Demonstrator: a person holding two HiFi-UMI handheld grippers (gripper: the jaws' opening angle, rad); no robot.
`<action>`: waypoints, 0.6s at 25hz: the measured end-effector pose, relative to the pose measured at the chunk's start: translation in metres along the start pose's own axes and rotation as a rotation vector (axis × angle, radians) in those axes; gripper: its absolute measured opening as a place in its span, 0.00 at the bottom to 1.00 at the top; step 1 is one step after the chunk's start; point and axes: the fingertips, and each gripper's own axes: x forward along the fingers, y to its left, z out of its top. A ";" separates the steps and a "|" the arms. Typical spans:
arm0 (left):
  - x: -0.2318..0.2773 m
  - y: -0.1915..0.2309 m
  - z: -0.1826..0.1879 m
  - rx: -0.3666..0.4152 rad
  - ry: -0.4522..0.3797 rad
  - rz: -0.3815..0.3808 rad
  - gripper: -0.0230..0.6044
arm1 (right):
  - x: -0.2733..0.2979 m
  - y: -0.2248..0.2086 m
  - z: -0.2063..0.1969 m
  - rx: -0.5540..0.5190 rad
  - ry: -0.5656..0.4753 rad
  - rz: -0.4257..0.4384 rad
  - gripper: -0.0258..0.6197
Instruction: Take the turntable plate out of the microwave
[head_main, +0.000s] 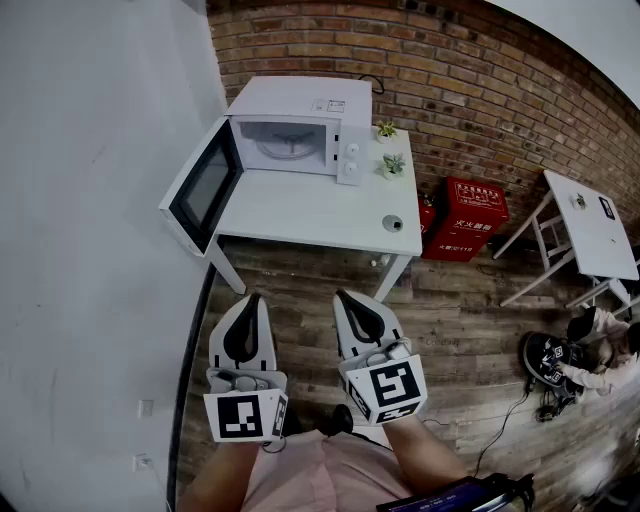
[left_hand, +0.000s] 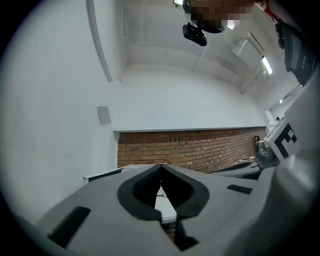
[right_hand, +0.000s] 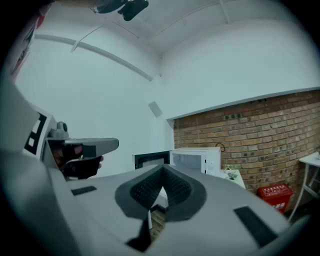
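A white microwave (head_main: 300, 125) stands at the back of a white table (head_main: 300, 215), against the brick wall, its door (head_main: 203, 190) swung wide to the left. Inside the cavity lies the round glass turntable plate (head_main: 283, 148). My left gripper (head_main: 250, 297) and right gripper (head_main: 345, 295) hang side by side over the wooden floor, well short of the table, both shut and empty. In the right gripper view the microwave (right_hand: 197, 159) shows beyond the right gripper (right_hand: 162, 168), with its door (right_hand: 150, 160) open. The left gripper (left_hand: 160, 167) points at the brick wall.
Two small potted plants (head_main: 390, 150) and a small round object (head_main: 393, 223) sit on the table's right side. Red fire-extinguisher boxes (head_main: 465, 218) stand on the floor by the wall. A second white table (head_main: 590, 225) is further right. A white wall (head_main: 90, 250) runs along the left.
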 end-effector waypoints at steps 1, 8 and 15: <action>0.001 -0.001 0.000 0.000 0.000 0.000 0.04 | 0.000 -0.001 0.000 0.000 0.001 0.001 0.04; 0.002 -0.011 -0.003 0.003 0.013 0.008 0.04 | -0.005 -0.008 -0.006 0.002 0.018 0.008 0.04; 0.007 -0.022 -0.001 -0.040 -0.004 0.034 0.30 | -0.005 -0.024 -0.008 0.112 0.002 0.063 0.37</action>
